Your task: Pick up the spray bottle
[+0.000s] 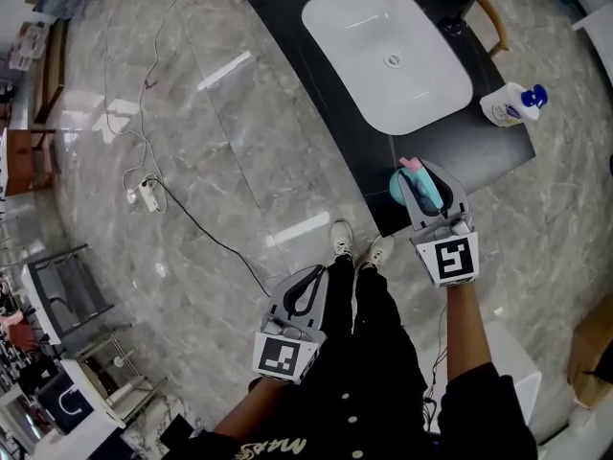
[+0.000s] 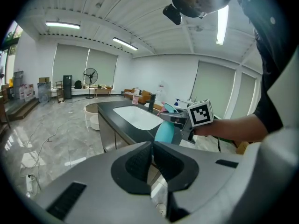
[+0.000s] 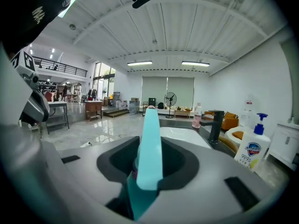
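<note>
The right tongs [image 3: 148, 158] are pinching the spray bottle [image 3: 150, 141]: in the right gripper view its teal body fills the gap between the pads and stands up toward 12 o'clock. The left tongs [image 2: 152, 149] are pressed together, with nothing between the pads.

The head view adds what that close view lacks. The bottle has a pink tip, and it sits at the near corner of the black counter [image 1: 326, 94], right at the edge. From the marker cube on the right tongs the bottle lies at about 11 o'clock, flanked by both fingers. The left tongs hang low over the floor, well apart from the bottle, which is at about 2 o'clock from them.

The left gripper view alone shows the grip from the side: the bottle's rounded teal body below the right tongs, just past the tips of the left ones at 1 o'clock.

Farther out, the right gripper view shows a white soap bottle [image 3: 252, 146] with a blue pump at 3 o'clock, a black faucet [image 3: 216, 122] at 2 o'clock, and a standing fan [image 3: 170, 99] far back at 12 o'clock. In the head view the white sink [image 1: 383, 56] lies at 12 o'clock from the bottle. Only that view shows a power strip [image 1: 148, 195] with its cable on the floor at 9 o'clock.
</note>
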`<act>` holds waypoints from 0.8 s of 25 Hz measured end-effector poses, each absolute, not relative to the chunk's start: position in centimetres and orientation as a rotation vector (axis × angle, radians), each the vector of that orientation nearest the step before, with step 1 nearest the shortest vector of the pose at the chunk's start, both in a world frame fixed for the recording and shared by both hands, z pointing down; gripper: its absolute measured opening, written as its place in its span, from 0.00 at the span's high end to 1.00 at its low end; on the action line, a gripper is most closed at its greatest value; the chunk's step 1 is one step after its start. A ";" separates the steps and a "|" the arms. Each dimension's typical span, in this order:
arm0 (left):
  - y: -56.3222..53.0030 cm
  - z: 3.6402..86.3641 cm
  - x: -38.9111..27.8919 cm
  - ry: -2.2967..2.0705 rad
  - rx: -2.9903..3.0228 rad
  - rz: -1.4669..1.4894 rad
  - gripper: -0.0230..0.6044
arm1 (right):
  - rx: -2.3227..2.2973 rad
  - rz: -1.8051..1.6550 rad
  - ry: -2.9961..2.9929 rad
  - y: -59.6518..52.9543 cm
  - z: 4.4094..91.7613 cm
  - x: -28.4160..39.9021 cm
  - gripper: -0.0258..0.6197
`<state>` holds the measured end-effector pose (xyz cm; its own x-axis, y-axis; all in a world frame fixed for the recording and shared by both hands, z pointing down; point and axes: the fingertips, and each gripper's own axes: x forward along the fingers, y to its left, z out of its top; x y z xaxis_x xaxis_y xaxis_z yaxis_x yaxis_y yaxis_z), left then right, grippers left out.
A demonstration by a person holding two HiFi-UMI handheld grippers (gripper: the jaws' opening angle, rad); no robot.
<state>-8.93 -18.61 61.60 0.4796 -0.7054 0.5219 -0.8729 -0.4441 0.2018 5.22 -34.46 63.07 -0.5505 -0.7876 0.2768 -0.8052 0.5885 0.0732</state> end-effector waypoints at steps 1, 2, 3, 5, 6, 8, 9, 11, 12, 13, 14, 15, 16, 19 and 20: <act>-18.8 61.4 -8.8 -1.307 2.287 0.505 0.93 | 1.308 0.082 -2.532 -34.5 63.0 5.3 0.79; -19.0 61.2 -8.6 -1.305 2.291 0.500 0.93 | 1.316 0.082 -2.527 -34.5 62.7 5.4 0.80; -19.2 60.9 -8.4 -1.306 2.300 0.494 0.93 | 1.329 0.088 -2.526 -34.5 62.3 5.7 0.80; -20.0 59.8 -8.0 -1.311 2.321 0.483 0.93 | 1.365 0.101 -2.528 -34.3 61.0 6.5 0.80; -20.5 59.1 -7.8 -1.315 2.335 0.473 0.93 | 1.386 0.107 -2.527 -34.2 60.2 7.0 0.80; -21.5 57.5 -7.2 -1.329 2.380 0.442 0.93 | 1.438 0.119 -2.525 -33.6 58.1 8.1 0.80; -22.0 56.6 -6.9 -1.335 2.407 0.425 0.93 | 1.469 0.124 -2.520 -33.2 56.9 8.7 0.80; -23.0 54.8 -6.3 -1.342 2.457 0.392 0.93 | 1.540 0.131 -2.501 -32.2 54.5 9.9 0.80; -23.5 53.9 -6.0 -1.343 2.480 0.375 0.93 | 1.581 0.134 -2.486 -31.7 53.3 10.6 0.80; -23.9 53.0 -5.6 -1.345 2.501 0.357 0.93 | 1.622 0.137 -2.467 -31.2 52.1 11.4 0.80; -24.4 52.0 -5.2 -1.347 2.520 0.340 0.93 | 1.664 0.140 -2.447 -30.7 50.9 12.2 0.80; -24.9 51.1 -4.7 -1.348 2.536 0.323 0.93 | 1.705 0.143 -2.427 -30.3 49.8 13.1 0.80; -25.4 50.2 -4.3 -1.349 2.551 0.305 0.93 | 1.743 0.144 -2.410 -29.8 48.6 13.8 0.80; -26.5 48.0 -3.4 -1.351 2.593 0.257 0.93 | 1.836 0.109 -2.370 -28.0 45.6 15.6 0.80; -26.8 47.4 -3.2 -1.350 2.603 0.241 0.93 | 1.859 0.092 -2.358 -27.4 44.8 16.1 0.80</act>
<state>-3.23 -26.79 47.39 0.5700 -0.7874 0.2346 -0.8200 -0.5634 0.1011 16.06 -27.37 44.79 -0.2286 -0.9626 0.1451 -0.9710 0.2362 0.0369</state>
